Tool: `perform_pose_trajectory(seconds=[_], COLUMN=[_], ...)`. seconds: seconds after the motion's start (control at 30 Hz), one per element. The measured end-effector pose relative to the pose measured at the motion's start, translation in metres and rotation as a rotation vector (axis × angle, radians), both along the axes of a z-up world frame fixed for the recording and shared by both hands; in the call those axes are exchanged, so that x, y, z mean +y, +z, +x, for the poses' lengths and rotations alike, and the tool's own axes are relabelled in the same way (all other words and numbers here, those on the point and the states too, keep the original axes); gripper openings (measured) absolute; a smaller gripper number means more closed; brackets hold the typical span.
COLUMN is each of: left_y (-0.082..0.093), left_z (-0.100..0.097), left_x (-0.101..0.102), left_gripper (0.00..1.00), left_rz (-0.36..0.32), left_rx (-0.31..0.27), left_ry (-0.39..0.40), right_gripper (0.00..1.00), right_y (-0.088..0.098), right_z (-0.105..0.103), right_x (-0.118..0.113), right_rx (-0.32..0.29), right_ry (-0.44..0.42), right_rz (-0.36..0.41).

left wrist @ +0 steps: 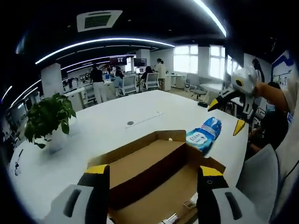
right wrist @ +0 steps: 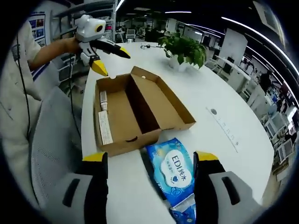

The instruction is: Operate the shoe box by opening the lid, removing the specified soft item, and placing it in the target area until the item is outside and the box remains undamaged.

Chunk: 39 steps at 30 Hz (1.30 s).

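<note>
The brown cardboard shoe box (left wrist: 154, 175) lies open on the white table (left wrist: 117, 114), its lid folded flat beside the tray; both halves (right wrist: 133, 105) look empty apart from paper labels. A soft blue wipes pack (right wrist: 174, 171) rests on the table just outside the box, also visible past the box's far corner (left wrist: 204, 134). My right gripper (right wrist: 150, 175) is open above that pack, its jaws wide on either side of it and not touching. My left gripper (left wrist: 152, 186) is open over the box's near end. Each gripper appears in the other's view (right wrist: 111, 61) (left wrist: 226, 115), held up in the air.
A potted green plant (left wrist: 46, 116) (right wrist: 184, 49) stands on the table beyond the box. A round cable port (left wrist: 130, 123) sits mid-table. The person's light sleeve (right wrist: 44, 140) is at the table's edge. Office desks, chairs and people stand in the background.
</note>
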<state>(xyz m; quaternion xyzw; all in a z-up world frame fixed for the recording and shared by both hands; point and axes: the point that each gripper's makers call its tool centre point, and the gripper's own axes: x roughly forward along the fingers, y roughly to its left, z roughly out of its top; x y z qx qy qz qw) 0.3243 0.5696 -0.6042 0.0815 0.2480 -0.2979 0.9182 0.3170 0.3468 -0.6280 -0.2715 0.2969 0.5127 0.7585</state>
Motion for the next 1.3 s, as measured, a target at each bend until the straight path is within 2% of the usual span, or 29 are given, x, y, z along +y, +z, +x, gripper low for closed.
perform_pose_trajectory(seconds=[0.3, 0.67, 0.83, 0.93, 0.97, 1.17, 1.3], left_y=[-0.019, -0.049, -0.063, -0.076, -0.078, -0.096, -0.105], left_z=[-0.009, -0.022, -0.029, -0.038, -0.039, -0.048, -0.051], left_x=[0.037, 0.074, 0.087, 0.094, 0.096, 0.104, 0.106], left_gripper=[0.75, 0.66, 0.57, 0.45, 0.42, 0.32, 0.26], left_rz=[-0.003, 0.026, 0.037, 0.037, 0.041, 0.052, 0.065], left_rx=[0.032, 0.103, 0.15, 0.22, 0.227, 0.301, 0.337], left_ry=[0.089, 0.18, 0.232, 0.275, 0.288, 0.33, 0.338], right_gripper=[0.67, 0.63, 0.62, 0.61, 0.6, 0.59, 0.57], right_y=[-0.008, -0.033, -0.047, -0.059, -0.062, -0.085, -0.093], right_z=[-0.009, -0.017, -0.02, -0.023, -0.024, -0.03, -0.031], right_x=[0.037, 0.068, 0.079, 0.084, 0.085, 0.092, 0.097], right_rx=[-0.007, 0.038, 0.062, 0.081, 0.081, 0.114, 0.139], right_ry=[0.121, 0.224, 0.268, 0.302, 0.313, 0.378, 0.391], right_rz=[0.016, -0.006, -0.026, -0.047, -0.052, -0.09, -0.093])
